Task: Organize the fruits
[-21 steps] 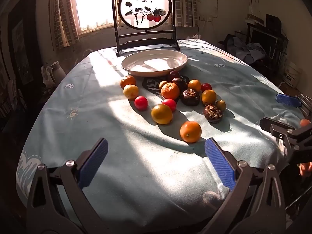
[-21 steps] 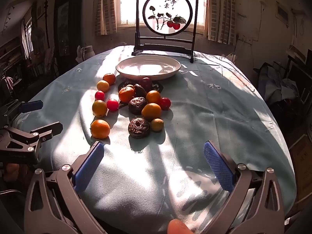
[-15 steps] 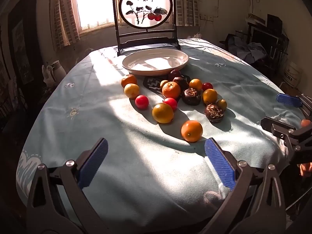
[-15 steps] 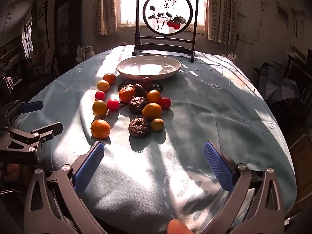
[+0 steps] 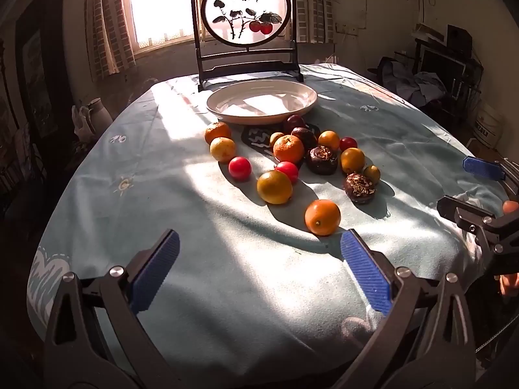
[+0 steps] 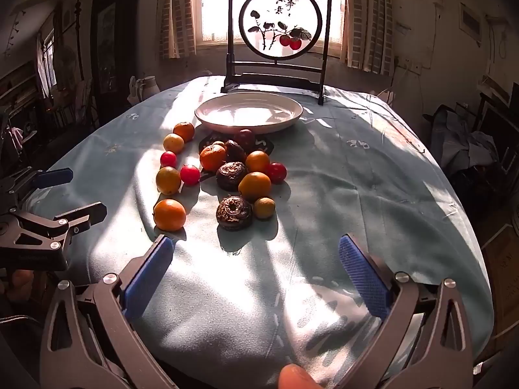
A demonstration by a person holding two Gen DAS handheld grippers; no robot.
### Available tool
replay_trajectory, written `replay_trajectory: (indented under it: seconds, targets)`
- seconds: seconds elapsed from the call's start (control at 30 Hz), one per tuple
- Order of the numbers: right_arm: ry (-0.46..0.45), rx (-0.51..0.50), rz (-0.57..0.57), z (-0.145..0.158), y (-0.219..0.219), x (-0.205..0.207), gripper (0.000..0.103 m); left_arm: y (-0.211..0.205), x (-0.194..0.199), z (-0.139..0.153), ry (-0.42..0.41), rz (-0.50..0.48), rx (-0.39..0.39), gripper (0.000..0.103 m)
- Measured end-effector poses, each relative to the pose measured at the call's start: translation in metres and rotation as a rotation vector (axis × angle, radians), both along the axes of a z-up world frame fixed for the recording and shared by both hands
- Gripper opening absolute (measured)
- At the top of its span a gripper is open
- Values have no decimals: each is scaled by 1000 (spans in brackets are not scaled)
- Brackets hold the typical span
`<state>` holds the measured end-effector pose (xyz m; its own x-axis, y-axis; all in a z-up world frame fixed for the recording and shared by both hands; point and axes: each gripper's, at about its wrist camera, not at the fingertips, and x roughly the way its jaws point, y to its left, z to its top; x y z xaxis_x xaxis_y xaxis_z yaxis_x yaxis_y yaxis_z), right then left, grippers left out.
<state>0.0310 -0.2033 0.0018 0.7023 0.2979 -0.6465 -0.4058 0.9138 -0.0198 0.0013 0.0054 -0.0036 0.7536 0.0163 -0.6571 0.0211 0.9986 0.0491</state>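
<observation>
Though round, fruits (image 5: 288,165) string toward plate (image 5: 261,101).

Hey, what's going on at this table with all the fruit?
A person holds a two-finger gripper in each hand over the near table edge. The left gripper and right gripper are both open and empty. The fruits lie loose on the blue tablecloth, the nearest an orange. The white plate behind them holds nothing; no fruit has been picked up yet.

Left wrist view: low at the table's near edge, facing the window, tilted down over the tablecloth (image 5: 227,259).
Right wrist view: same edge, further right, same heading.
Shared: fruit cluster (image 5: 292,165), white plate (image 6: 248,111), painted screen (image 6: 279,29).
</observation>
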Motion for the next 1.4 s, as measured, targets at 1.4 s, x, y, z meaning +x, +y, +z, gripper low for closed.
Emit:
replay_trajectory:
  seconds: [1.4]
  targets:
    - [9,15,14,-1,1,0,102,6,-1,-4,7,2,-3,101]
